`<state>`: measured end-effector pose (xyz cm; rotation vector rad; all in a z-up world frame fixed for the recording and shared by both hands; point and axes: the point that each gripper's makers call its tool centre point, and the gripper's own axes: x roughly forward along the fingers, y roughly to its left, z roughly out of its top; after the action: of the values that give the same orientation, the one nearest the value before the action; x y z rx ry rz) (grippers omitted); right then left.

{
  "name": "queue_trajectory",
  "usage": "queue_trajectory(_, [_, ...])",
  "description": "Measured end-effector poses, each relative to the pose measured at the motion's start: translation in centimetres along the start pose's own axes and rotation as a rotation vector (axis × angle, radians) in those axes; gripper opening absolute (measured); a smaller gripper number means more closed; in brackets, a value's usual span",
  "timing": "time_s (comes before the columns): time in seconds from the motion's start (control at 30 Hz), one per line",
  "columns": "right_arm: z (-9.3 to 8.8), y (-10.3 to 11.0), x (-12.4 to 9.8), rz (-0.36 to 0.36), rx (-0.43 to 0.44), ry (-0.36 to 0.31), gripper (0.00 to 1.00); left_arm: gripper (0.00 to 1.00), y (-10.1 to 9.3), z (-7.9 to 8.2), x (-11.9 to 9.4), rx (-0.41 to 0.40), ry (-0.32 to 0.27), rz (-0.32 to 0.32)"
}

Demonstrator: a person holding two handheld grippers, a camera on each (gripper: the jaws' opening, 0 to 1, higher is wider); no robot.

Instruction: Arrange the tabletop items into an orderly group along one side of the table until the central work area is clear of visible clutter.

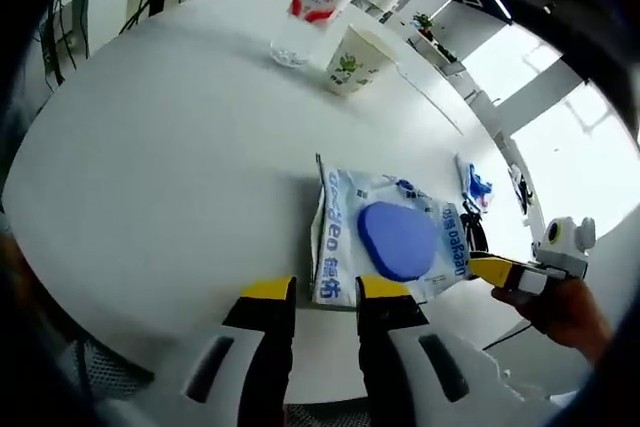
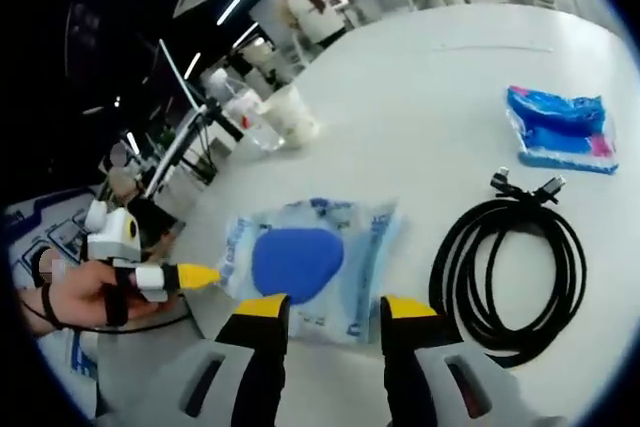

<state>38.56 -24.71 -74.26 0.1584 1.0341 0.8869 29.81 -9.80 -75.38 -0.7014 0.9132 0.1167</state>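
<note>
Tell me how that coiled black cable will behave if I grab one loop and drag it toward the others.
The black cable lies in loose, untied loops, so it will probably flop and uncoil rather than move as one piece. Its plug ends stick out free and may trail or snag. It looks light for its spread; gathering several loops between the right gripper's fingers seems safer.

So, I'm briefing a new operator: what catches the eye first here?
The clear plastic pack with a blue oval lid, lying flat on the white round table just ahead of both grippers. Then the coiled black cable beside it, and a paper cup with a clear bottle at the far edge.
</note>
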Motion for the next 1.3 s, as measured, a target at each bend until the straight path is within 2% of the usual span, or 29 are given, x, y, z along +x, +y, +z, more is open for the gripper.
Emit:
queue_trajectory(0.1, [0.0, -0.6, 0.0, -0.035, -0.02, 0.008, 0.16, 0.03, 0.0, -0.2, 0.2, 0.008, 0.014, 0.005])
queue_trajectory(0.17, [0.2, -0.9, -0.2, -0.047, -0.038, -0.001, 0.01, 0.0, 0.0, -0.3, 0.1, 0.004, 0.018, 0.014])
queue_trajectory(0.27, [0.6, -0.8, -0.7, -0.018, -0.007, -0.022, 0.01, 0.0, -0.4, -0.3, 0.1, 0.031, 0.018, 0.0])
queue_trajectory(0.43, [1.0, -0.6, -1.1, -0.012, -0.013, -0.046, 0.0, 0.0, -1.3, -0.3, 0.1, 0.08, 0.027, -0.011])
queue_trajectory(0.6, [1.3, -0.9, -1.9, -0.024, -0.025, -0.068, 0.0, 0.0, -2.6, 0.2, 0.2, 0.117, 0.022, -0.029])
queue_trajectory(0.7, [1.6, -1.6, -2.8, -0.038, -0.008, -0.105, 0.0, 0.0, -3.4, 0.8, 0.3, 0.134, 0.015, -0.041])
queue_trajectory(0.87, [1.9, -2.5, -3.9, -0.058, 0.008, -0.132, 0.0, 0.0, -5.1, 2.1, 0.8, 0.149, 0.001, -0.072])
queue_trajectory(1.1, [2.9, -3.6, -4.1, -0.084, 0.029, -0.156, 0.0, 0.0, -6.6, 4.1, 2.5, 0.155, -0.015, -0.099])
queue_trajectory(1.23, [4.7, -4.3, -4.1, -0.093, 0.039, -0.183, 0.0, 0.0, -7.7, 6.0, 3.4, 0.152, -0.052, -0.123])
queue_trajectory(1.3, [5.7, -4.7, -4.1, -0.102, 0.035, -0.196, 0.0, 0.0, -8.0, 7.1, 3.9, 0.124, -0.068, -0.135])
